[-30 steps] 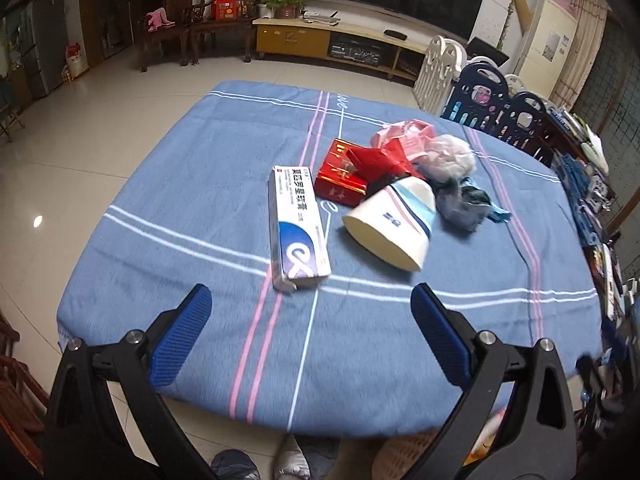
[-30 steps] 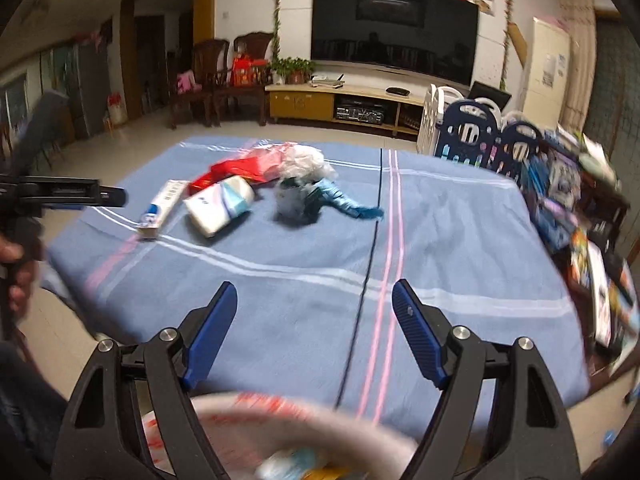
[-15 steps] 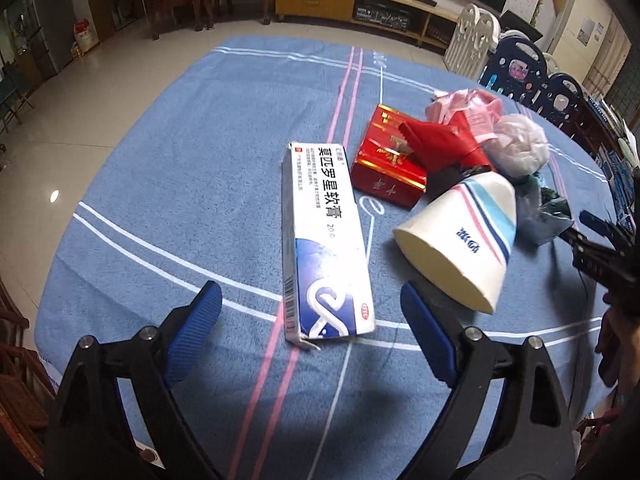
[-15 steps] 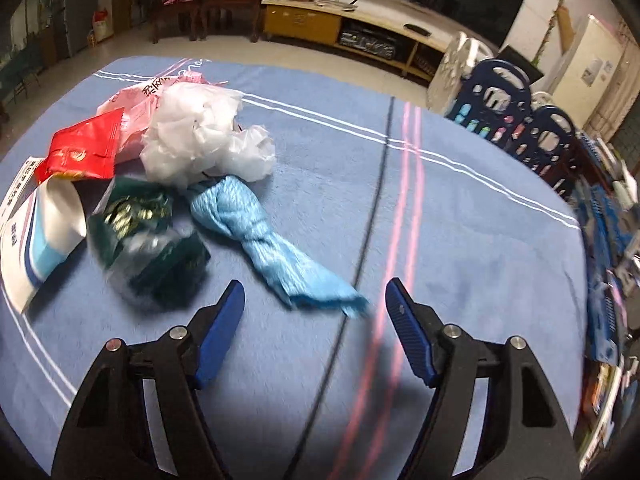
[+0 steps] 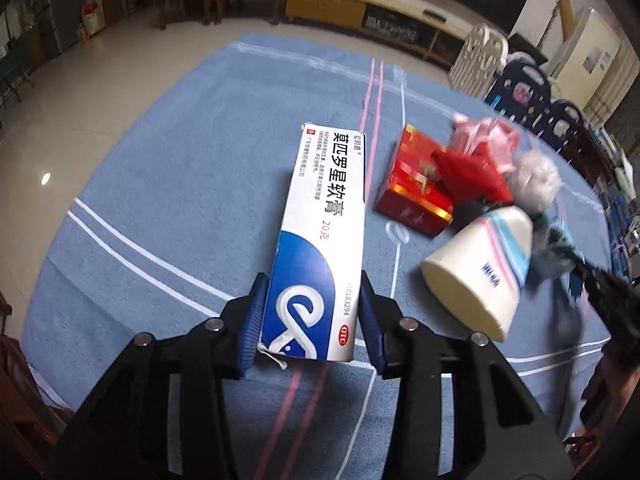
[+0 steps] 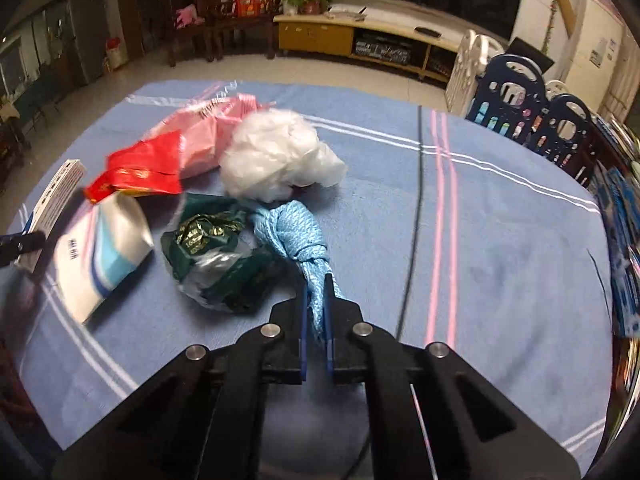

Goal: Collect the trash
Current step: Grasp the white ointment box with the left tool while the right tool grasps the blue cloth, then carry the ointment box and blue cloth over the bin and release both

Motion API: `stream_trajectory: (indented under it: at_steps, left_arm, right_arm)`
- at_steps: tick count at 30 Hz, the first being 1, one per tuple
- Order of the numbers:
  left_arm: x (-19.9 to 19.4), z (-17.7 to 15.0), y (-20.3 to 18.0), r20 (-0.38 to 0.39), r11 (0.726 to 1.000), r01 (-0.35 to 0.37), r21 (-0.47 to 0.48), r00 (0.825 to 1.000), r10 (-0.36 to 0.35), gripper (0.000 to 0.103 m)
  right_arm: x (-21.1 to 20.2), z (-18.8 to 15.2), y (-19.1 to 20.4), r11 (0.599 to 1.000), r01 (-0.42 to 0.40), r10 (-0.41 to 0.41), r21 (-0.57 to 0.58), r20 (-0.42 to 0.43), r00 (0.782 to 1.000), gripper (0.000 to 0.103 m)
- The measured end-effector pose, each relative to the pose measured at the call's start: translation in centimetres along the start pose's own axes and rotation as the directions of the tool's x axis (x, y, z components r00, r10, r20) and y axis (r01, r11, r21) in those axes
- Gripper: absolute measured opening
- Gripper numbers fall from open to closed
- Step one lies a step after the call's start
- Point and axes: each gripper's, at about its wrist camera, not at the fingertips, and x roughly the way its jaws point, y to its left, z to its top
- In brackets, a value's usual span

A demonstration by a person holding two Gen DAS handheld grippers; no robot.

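My left gripper [image 5: 310, 320] is shut on the near end of a white and blue ointment box [image 5: 320, 240] that lies on the blue tablecloth [image 5: 180, 200]. My right gripper [image 6: 316, 320] is shut on the tail of a knotted light blue cloth [image 6: 296, 236]. Next to the cloth lie a dark green wrapper [image 6: 212, 248], a white crumpled bag [image 6: 276, 160], a pink bag [image 6: 204, 136], a red wrapper [image 6: 140, 172] and a white paper cup on its side [image 6: 100, 256]. A red box [image 5: 412, 196] lies right of the ointment box.
The table's near edge runs just below both grippers. A blue and white playpen fence [image 6: 528, 108] stands at the right, with cluttered items along the table's right side [image 6: 624, 240]. Chairs and a TV cabinet [image 6: 360, 40] stand across the tiled floor.
Both grippers moved forward and down onto the table and closed: the left on the ointment box, the right on the blue cloth. Before, both were open and empty.
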Motion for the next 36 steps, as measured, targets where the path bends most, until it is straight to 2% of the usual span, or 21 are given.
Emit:
stream_trajectory:
  at_steps: [4, 7, 10, 15, 18, 23, 30, 36]
  left_arm:
    - [-5.2, -0.1, 0.7, 0.099, 1.000, 0.029, 0.010, 0.995, -0.030, 0.044]
    - [-10.6, -1.8, 0.8, 0.190, 0.995, 0.073, 0.063, 0.978, -0.084, 0.044]
    - [-15.7, -5.5, 0.3, 0.251, 0.983, 0.119, 0.137, 0.956, -0.150, 0.044]
    - [-20.3, -12.3, -1.2, 0.269, 0.965, 0.158, 0.211, 0.940, -0.212, 0.044]
    - [-21.2, -16.0, -2.6, 0.270, 0.957, 0.153, 0.247, 0.937, -0.220, 0.044]
    - [-21.0, -19.2, -3.8, 0.260, 0.950, 0.134, 0.284, 0.942, -0.211, 0.044]
    - [-17.9, -18.5, -3.6, 0.211, 0.960, 0.115, 0.255, 0.962, -0.171, 0.044]
    - [-17.4, -18.4, -3.5, 0.212, 0.962, 0.104, 0.254, 0.964, -0.160, 0.044]
  right_arm:
    - [-5.8, -2.8, -1.1, 0.998, 0.016, -0.023, 0.062, 0.115, 0.993, 0.007]
    - [-9.9, -5.5, -1.9, 0.992, -0.021, -0.002, 0.123, 0.185, 0.983, 0.007]
    - [-13.9, -8.4, -1.7, 0.985, -0.078, 0.039, 0.151, 0.247, 0.968, 0.007]
    - [-19.4, -13.9, -0.5, 0.962, -0.176, 0.096, 0.209, 0.346, 0.933, 0.007]
    - [-22.4, -17.9, 0.5, 0.941, -0.214, 0.104, 0.262, 0.378, 0.920, 0.007]
    - [-24.9, -20.2, 2.3, 0.938, -0.225, 0.103, 0.265, 0.406, 0.908, 0.007]
    - [-23.7, -20.7, 2.4, 0.938, -0.211, 0.102, 0.275, 0.362, 0.927, 0.007]
    - [-23.1, -20.8, 2.6, 0.942, -0.201, 0.102, 0.268, 0.345, 0.933, 0.007]
